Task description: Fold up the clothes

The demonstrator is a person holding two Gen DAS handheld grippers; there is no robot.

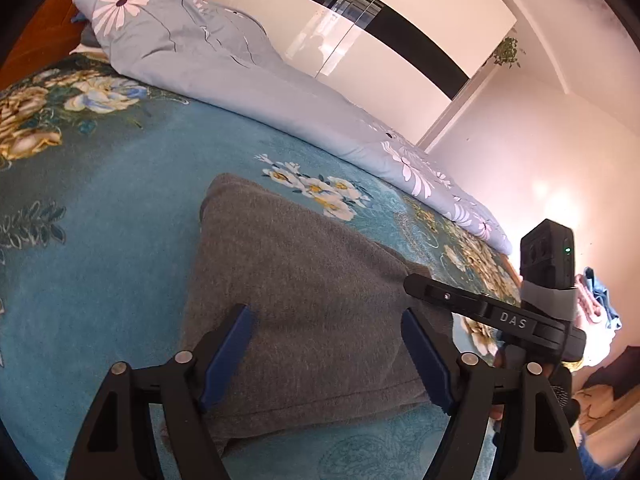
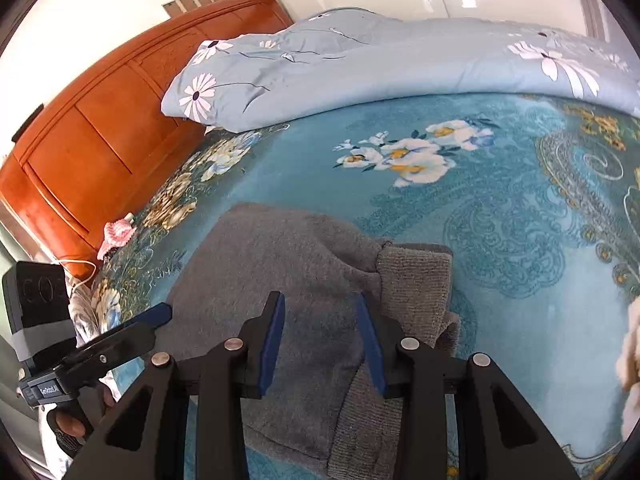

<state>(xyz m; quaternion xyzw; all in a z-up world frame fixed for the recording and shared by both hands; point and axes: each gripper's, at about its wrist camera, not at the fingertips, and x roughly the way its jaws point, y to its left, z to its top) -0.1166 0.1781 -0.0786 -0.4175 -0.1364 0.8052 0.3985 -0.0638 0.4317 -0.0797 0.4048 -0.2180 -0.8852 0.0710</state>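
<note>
Lying part-folded on the teal floral bedspread [image 1: 100, 240] near the bed's front edge, the grey knitted sweater [image 1: 304, 300] — left tongs [image 1: 326, 356] wide open, right tongs [image 2: 320, 344] half open, both empty above it — best gripped at the ribbed hem [image 2: 416, 280], folded flat.

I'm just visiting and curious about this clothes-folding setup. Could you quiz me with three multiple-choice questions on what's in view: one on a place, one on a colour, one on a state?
1. Where does the grey sweater lie?
A. on the blue floral bedspread
B. on the floor
C. on a chair

2. What colour is the headboard?
A. white
B. orange-brown
C. black

3. How do the jaws of the left gripper stand?
A. shut on the sweater
B. shut on nothing
C. open above the sweater

Answers: A, bedspread surrounds it; B, the wood shows orange-brown; C, a wide gap shows between them.
</note>
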